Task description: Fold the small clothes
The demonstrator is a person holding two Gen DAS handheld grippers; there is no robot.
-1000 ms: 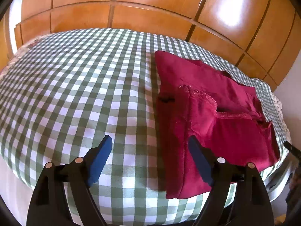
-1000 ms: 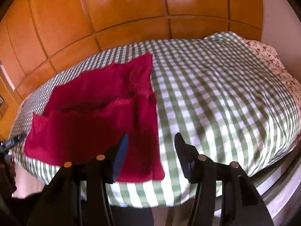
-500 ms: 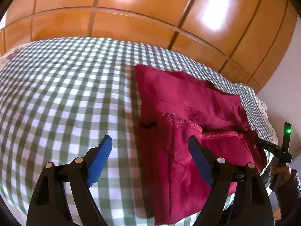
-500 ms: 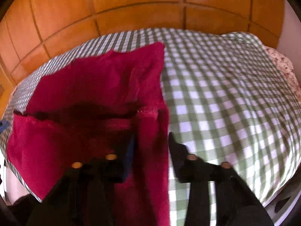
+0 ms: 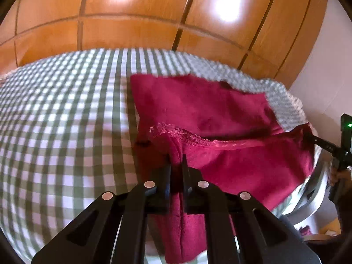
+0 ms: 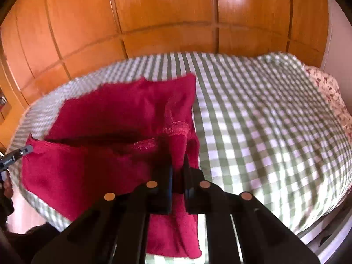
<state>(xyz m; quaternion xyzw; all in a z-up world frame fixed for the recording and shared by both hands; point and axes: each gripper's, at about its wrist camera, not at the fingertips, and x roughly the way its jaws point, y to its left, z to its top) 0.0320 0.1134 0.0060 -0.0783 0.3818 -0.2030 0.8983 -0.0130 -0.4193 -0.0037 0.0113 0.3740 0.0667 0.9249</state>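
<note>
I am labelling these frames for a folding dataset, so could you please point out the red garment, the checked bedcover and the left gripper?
red garment (image 5: 220,110), left wrist view, on its flat far half.
checked bedcover (image 6: 264,121), right wrist view, on bare cloth right of the garment.
left gripper (image 5: 176,165), left wrist view, between its fingers, shut on the garment's near edge.

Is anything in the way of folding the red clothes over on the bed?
Nothing visible. Both the left gripper and right gripper have just closed on the red garment, and the checked bedspread beyond it is bare.
</note>
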